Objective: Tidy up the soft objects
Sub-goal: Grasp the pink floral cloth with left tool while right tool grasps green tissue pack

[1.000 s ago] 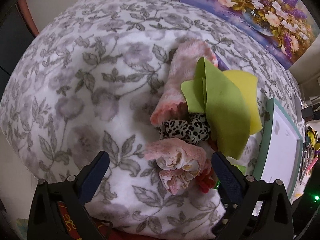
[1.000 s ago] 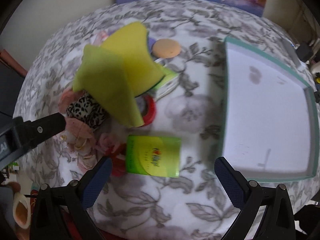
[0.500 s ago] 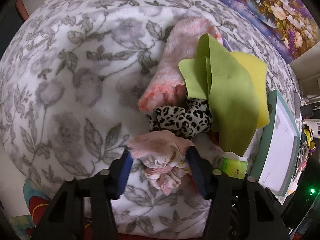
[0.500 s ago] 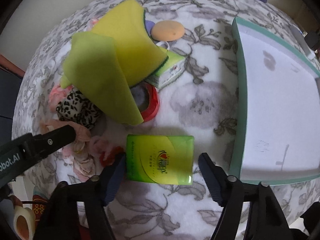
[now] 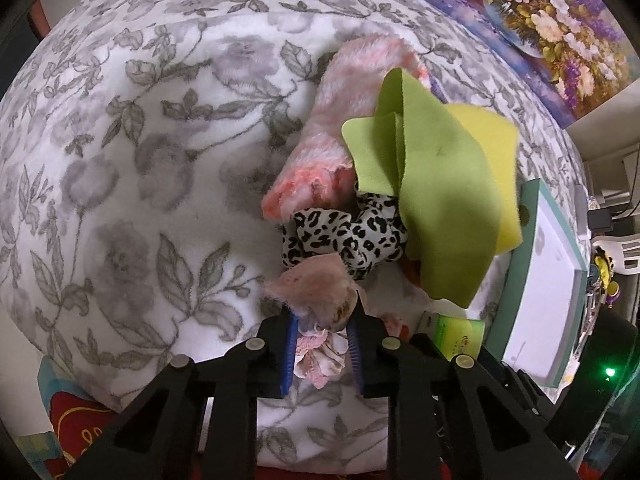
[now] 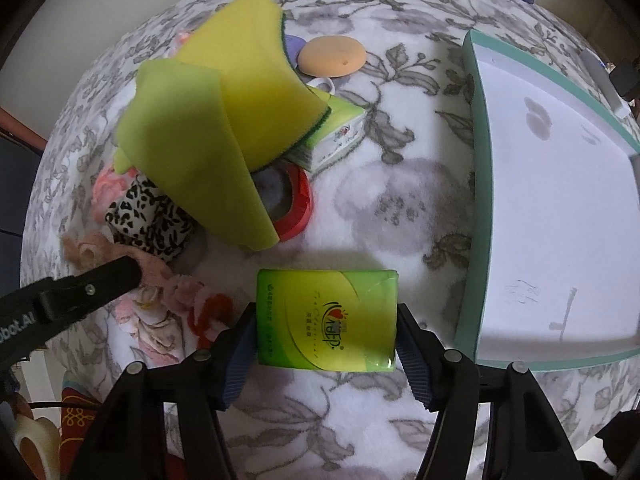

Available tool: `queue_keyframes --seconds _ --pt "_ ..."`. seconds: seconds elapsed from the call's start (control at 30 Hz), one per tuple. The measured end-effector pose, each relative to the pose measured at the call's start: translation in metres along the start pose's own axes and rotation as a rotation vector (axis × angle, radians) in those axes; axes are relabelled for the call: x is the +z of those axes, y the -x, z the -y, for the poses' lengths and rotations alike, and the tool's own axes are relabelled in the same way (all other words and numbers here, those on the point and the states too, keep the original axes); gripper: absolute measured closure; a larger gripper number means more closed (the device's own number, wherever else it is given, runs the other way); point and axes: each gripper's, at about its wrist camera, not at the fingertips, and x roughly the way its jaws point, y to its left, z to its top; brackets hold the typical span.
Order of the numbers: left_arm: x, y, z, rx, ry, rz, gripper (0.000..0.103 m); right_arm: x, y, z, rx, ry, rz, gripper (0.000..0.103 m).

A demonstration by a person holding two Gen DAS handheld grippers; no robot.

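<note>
My left gripper (image 5: 322,322) is shut on a pink fuzzy cloth (image 5: 316,290) at the near end of the pile. A floral scrunchie (image 5: 320,354) lies under its fingers. My right gripper (image 6: 326,320) has its jaws against both sides of a green tissue pack (image 6: 326,318), which lies on the floral blanket (image 6: 380,208). The left gripper's finger (image 6: 92,286) shows in the right wrist view over the pink cloth (image 6: 94,250). The pile holds a leopard scrunchie (image 5: 344,234), a green cloth (image 5: 440,200), a yellow sponge (image 6: 256,92) and a pink fluffy towel (image 5: 340,136).
A white tray with a teal rim (image 6: 476,168) lies to the right of the tissue pack. A red tape roll (image 6: 298,208), a second tissue box (image 6: 336,136) and an orange puff (image 6: 332,56) lie beside the pile. A flower painting (image 5: 540,20) stands at the back.
Both grippers have moved forward and closed: the left one onto the pink fuzzy cloth, the right one onto the sides of the green tissue pack.
</note>
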Motion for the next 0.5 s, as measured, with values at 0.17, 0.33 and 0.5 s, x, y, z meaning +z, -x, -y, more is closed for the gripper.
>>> queue_keyframes --seconds 0.17,0.33,0.5 --pt "-0.003 0.014 0.001 -0.021 0.002 0.035 0.083 -0.002 0.007 0.006 0.0 0.009 0.004 0.035" --pt "-0.004 0.033 0.0 -0.041 0.009 0.082 0.084 -0.003 0.023 0.008 0.005 0.025 0.035 0.036" --pt "-0.005 0.046 -0.002 -0.049 0.005 0.133 0.084 -0.004 0.036 0.011 0.015 0.028 0.063 0.036"
